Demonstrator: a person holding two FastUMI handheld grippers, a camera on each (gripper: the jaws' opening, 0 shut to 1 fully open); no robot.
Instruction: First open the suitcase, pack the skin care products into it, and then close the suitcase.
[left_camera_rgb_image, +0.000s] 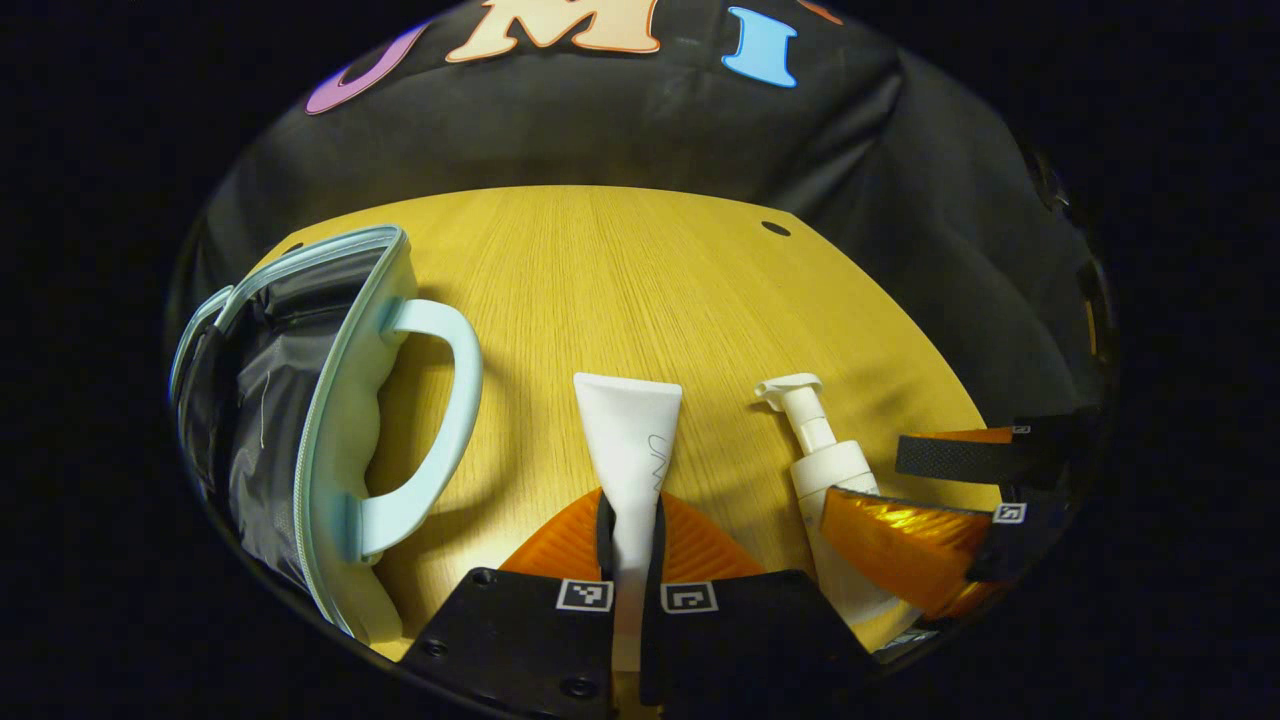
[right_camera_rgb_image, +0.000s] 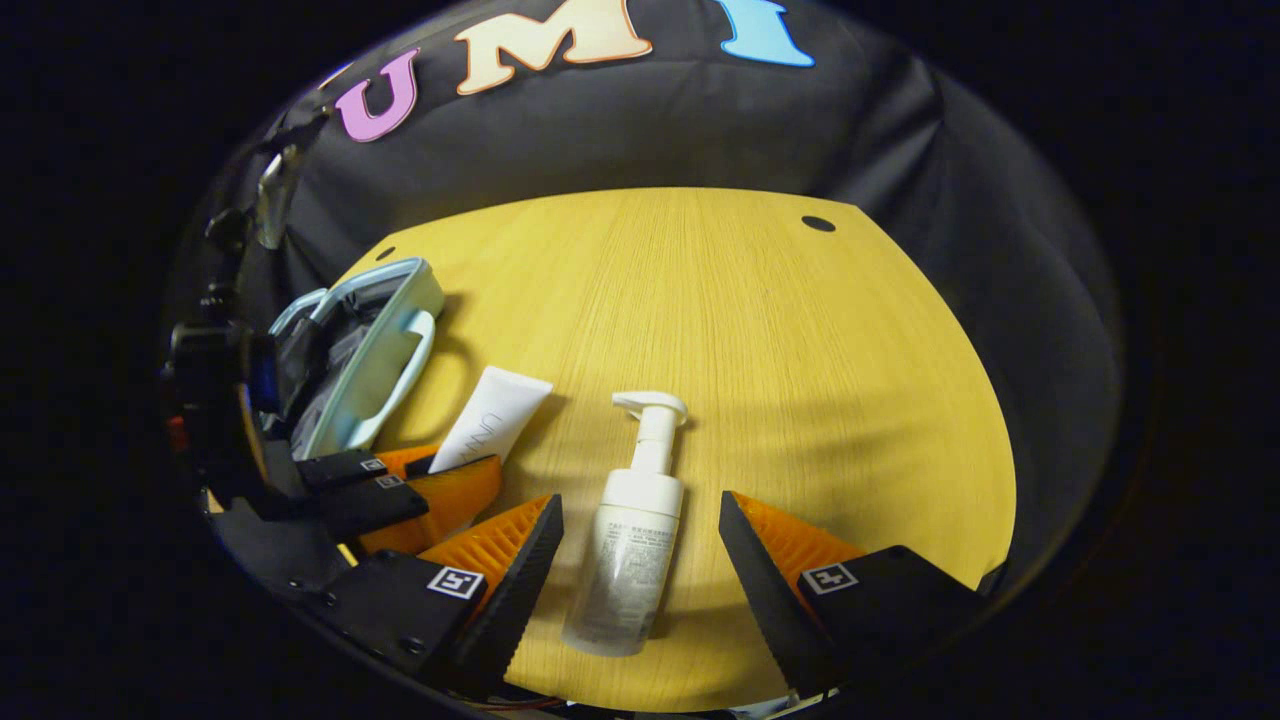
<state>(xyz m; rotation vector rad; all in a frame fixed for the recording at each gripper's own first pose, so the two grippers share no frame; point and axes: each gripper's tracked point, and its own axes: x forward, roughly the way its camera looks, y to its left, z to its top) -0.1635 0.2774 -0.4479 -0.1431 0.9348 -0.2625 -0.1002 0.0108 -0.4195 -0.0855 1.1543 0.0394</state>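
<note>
Suitcase (left_camera_rgb_image: 300, 420) lying open at the table's (left_camera_rgb_image: 640, 280) left, left gripper (left_camera_rgb_image: 631, 545) beside it with fingers clamped on a white tube (left_camera_rgb_image: 632, 450), pump bottle (right_camera_rgb_image: 635, 530) lying flat further right, between the right gripper's (right_camera_rgb_image: 640, 560) wide-spread fingers, untouched.

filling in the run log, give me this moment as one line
suitcase: light blue case open | left gripper: shut on white squeeze tube | right gripper: open around white pump bottle lying on wooden table
</note>
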